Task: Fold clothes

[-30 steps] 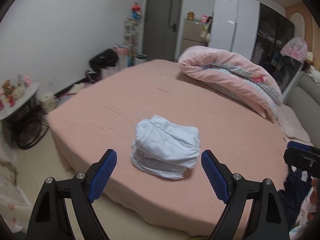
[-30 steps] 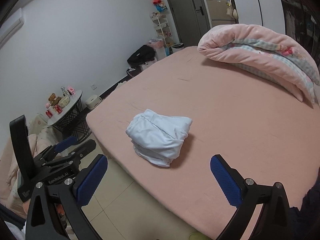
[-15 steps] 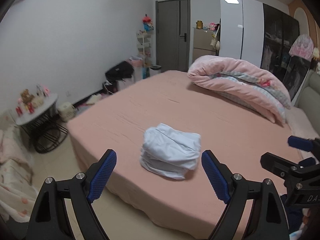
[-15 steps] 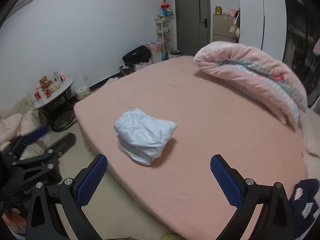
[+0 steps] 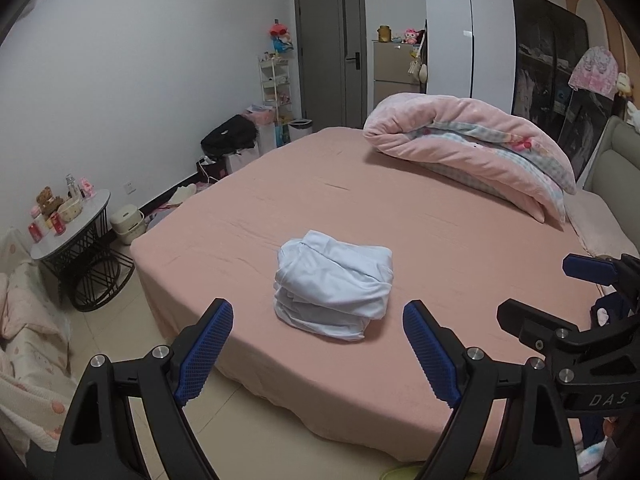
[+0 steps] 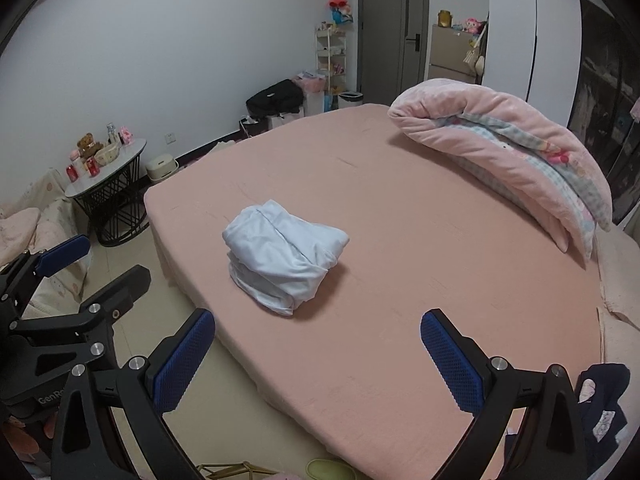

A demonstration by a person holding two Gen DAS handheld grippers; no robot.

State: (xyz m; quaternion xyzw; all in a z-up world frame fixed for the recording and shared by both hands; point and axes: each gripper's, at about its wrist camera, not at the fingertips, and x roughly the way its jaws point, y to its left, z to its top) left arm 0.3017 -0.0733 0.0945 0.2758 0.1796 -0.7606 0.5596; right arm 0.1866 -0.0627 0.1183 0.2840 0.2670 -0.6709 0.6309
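Rolled pink quilt [image 5: 480,140] on pink bed [image 5: 400,208], cluttered round side table [image 5: 76,216] beside it.

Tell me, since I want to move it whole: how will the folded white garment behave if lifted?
The garment looks soft and loosely layered, so it would likely sag and unfold if pinched at one edge. Probably light. It should slide, not roll, on the bed.

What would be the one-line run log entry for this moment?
left claw: open, empty | right claw: open, empty | folded pale-blue cloth bundle: resting on pink-sheeted bed, untouched | both claws off bed edge
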